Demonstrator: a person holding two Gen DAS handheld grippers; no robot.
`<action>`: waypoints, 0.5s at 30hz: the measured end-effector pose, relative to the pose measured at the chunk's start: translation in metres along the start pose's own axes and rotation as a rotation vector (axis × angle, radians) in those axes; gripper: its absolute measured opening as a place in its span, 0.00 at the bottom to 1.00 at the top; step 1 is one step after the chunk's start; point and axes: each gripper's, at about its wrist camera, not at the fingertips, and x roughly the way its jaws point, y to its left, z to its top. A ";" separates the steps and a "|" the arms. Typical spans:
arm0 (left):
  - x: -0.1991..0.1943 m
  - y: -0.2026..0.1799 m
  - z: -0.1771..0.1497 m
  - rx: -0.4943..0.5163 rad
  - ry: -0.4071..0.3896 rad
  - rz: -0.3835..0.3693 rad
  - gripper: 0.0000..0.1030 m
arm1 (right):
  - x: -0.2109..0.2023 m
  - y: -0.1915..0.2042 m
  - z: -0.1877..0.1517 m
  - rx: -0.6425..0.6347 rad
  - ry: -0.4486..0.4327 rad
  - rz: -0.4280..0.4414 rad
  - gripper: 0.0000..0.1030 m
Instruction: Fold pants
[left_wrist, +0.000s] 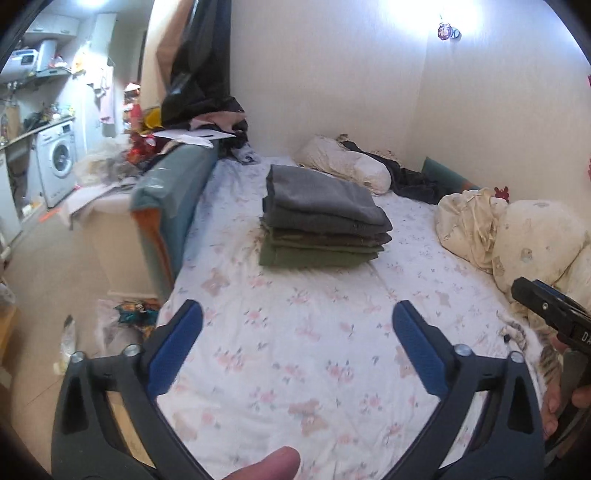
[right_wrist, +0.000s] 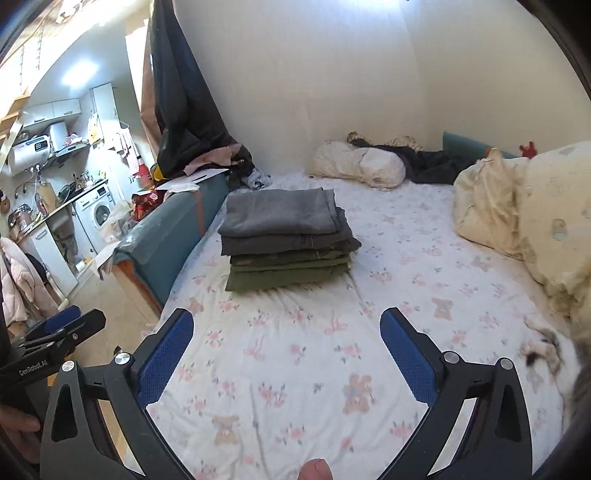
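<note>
A stack of folded pants lies on the floral bedsheet, grey pairs on top and olive green ones below. It also shows in the right wrist view. My left gripper is open and empty, held above the sheet well in front of the stack. My right gripper is open and empty too, likewise short of the stack. The right gripper's tip shows at the right edge of the left wrist view. The left gripper's tip shows at the left edge of the right wrist view.
Pillows and a cream quilt lie along the wall and right side. A cat lies at the right bed edge. A teal bed end with clutter bounds the left. A washing machine stands beyond.
</note>
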 end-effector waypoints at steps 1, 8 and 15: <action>-0.008 0.000 -0.008 0.002 -0.006 0.007 0.99 | -0.006 0.002 -0.005 -0.003 -0.003 -0.008 1.00; -0.029 0.002 -0.060 -0.010 -0.001 0.015 0.99 | -0.040 0.017 -0.059 -0.060 -0.035 -0.066 1.00; -0.028 -0.009 -0.091 0.088 -0.052 0.041 0.99 | -0.033 0.010 -0.106 -0.023 -0.007 -0.061 1.00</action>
